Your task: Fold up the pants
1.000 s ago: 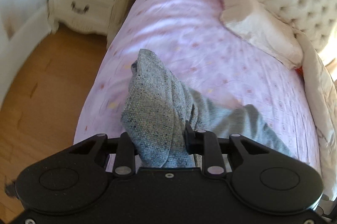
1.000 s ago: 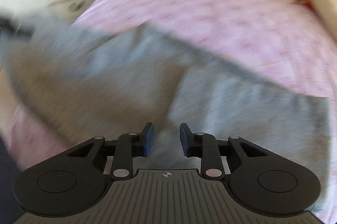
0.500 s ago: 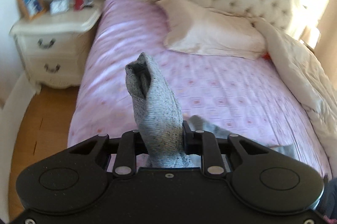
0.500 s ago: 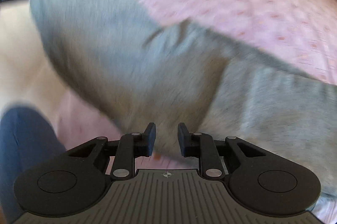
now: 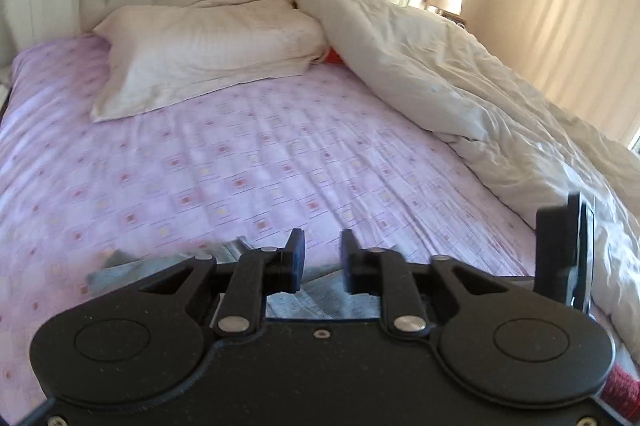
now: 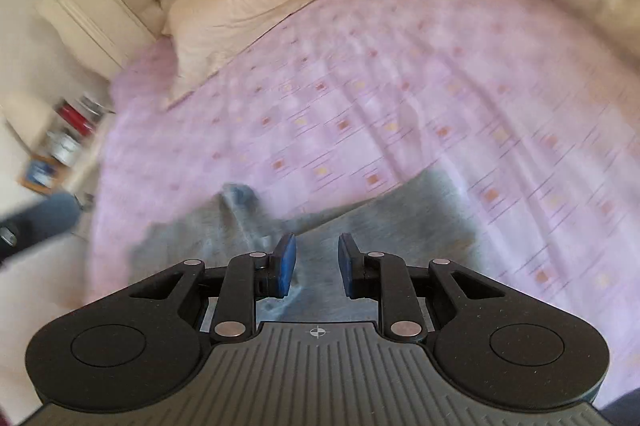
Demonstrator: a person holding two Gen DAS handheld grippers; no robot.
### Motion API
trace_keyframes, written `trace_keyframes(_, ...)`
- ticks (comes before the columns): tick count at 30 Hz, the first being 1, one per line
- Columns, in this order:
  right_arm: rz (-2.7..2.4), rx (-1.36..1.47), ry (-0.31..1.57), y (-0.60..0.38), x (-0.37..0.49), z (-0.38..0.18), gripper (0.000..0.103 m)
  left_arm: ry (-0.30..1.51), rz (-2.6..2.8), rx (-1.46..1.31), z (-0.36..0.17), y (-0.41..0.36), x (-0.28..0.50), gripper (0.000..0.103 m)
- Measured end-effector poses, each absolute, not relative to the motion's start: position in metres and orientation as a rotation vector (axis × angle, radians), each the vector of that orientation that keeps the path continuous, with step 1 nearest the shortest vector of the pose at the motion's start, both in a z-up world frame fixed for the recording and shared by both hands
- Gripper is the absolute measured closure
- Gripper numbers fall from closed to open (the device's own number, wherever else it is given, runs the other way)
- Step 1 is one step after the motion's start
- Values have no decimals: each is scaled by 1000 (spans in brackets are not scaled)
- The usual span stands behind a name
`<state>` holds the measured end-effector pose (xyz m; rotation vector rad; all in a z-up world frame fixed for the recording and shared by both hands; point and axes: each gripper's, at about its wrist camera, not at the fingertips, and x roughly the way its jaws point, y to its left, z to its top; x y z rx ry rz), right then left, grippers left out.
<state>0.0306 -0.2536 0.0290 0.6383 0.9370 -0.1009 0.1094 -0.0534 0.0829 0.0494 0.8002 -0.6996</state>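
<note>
You are holding both grippers over the near edge of the bed point(image 5: 280, 161), angled down toward the pink patterned sheet. The left gripper point(image 5: 322, 260) is released: its jaws are opening and nothing is lying between them. The right gripper point(image 6: 318, 260) is also standing with a gap between its blue pads point(image 6: 285, 264), pinching nothing that can be seen. The grey pants point(image 6: 360, 226) are lying loosely bunched on the sheet at the near edge, directly beneath both grippers, probably so that you can spread or re-grasp them for a fold on flat, open bedding. The pillow point(image 5: 208, 53) is resting at the headboard edge, and the duvet point(image 5: 480, 97) is sitting heaped along the bed's right side, both well apart from the pants. Blur is affecting the right wrist view, and no brand, label or writing is legible anywhere.
</note>
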Motion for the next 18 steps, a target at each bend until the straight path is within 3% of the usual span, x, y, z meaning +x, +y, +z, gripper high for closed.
trace_keyframes(4,-17,651,969,-241,40,21,79,855,-631,23,75,-38,119,66)
trace_keyframes(6,24,623,979,-230,47,18,72,888,-563,15,65,-21,123,66)
trace_keyframes(9,60,569,1018,-215,54,22,63,935,-435,-8,44,15,127,56)
trace_keyframes(12,48,498,1032,-208,69,18,60,990,-339,-40,20,51,132,55)
trace_keyframes(14,36,477,1030,-207,72,18,48,1034,-297,-54,4,71,134,55)
trace_keyframes(18,36,492,1029,-207,79,12,45,1076,-269,-41,-23,97,136,54)
